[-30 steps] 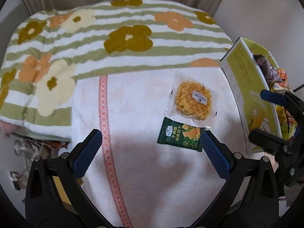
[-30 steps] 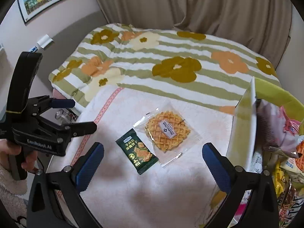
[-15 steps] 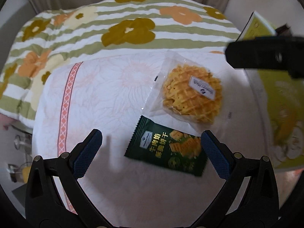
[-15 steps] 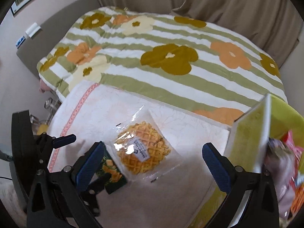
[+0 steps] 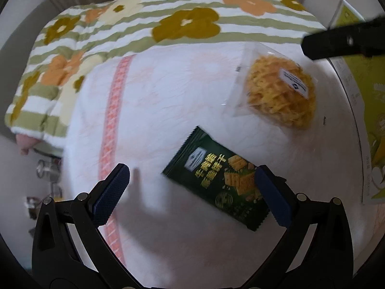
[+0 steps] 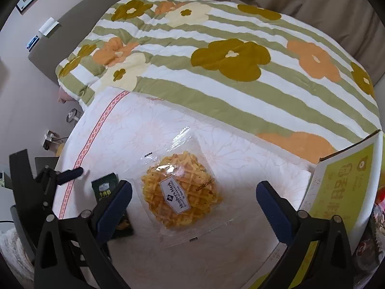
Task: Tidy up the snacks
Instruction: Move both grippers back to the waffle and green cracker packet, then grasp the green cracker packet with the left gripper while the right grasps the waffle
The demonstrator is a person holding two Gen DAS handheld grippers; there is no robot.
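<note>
Snacks lie on a white towel [image 6: 168, 130] over a flowered bed: a clear-wrapped waffle [image 6: 180, 193] and a green cracker packet [image 5: 216, 180] beside it. Right gripper [image 6: 193, 203] spreads wide around the waffle. Left gripper [image 5: 192, 187], also wide, hovers over the packet.

Soft, even indoor light; left view motion-blurred, right view sharp, both fisheye-curved with dark corners.
</note>
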